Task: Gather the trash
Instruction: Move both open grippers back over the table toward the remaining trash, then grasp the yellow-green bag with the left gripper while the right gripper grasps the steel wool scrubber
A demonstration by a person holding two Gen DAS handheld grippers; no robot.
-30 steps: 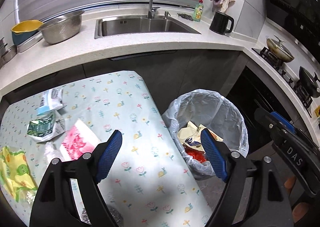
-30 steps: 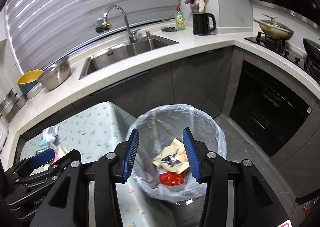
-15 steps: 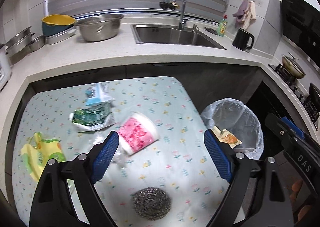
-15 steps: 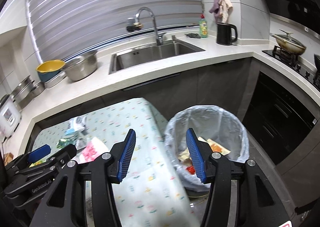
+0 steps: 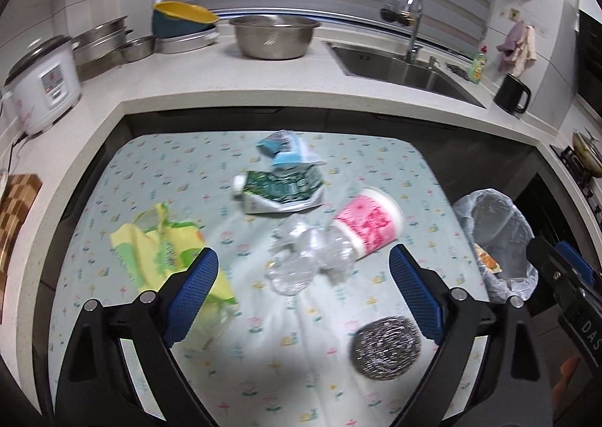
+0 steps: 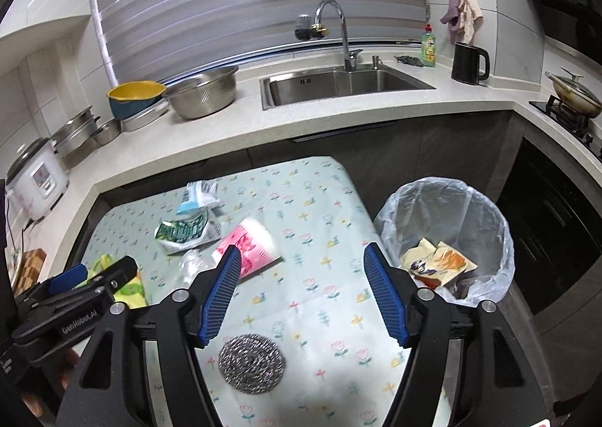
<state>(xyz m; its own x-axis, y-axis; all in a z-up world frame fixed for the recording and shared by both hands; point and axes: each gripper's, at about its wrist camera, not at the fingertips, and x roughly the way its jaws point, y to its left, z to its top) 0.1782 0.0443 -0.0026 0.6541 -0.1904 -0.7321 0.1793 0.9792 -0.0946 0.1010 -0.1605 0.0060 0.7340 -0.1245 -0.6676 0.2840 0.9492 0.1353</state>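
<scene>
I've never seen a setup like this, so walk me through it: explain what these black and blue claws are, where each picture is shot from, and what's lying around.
A person holds a two-finger tool in each hand, each carrying its own camera. One view looks along the left gripper, the other along the right gripper. Both are open and empty, their jaws having just opened. On the flowered tablecloth lie a pink cup, a green wrapper, a crushed clear bottle, a yellow bag and a steel scourer. The lined bin beside it already holds wrappers.

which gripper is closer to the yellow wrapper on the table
Left. The left gripper hangs over the table with one blue finger right above the yellow wrapper; the right gripper sits farther toward the bin.
</scene>
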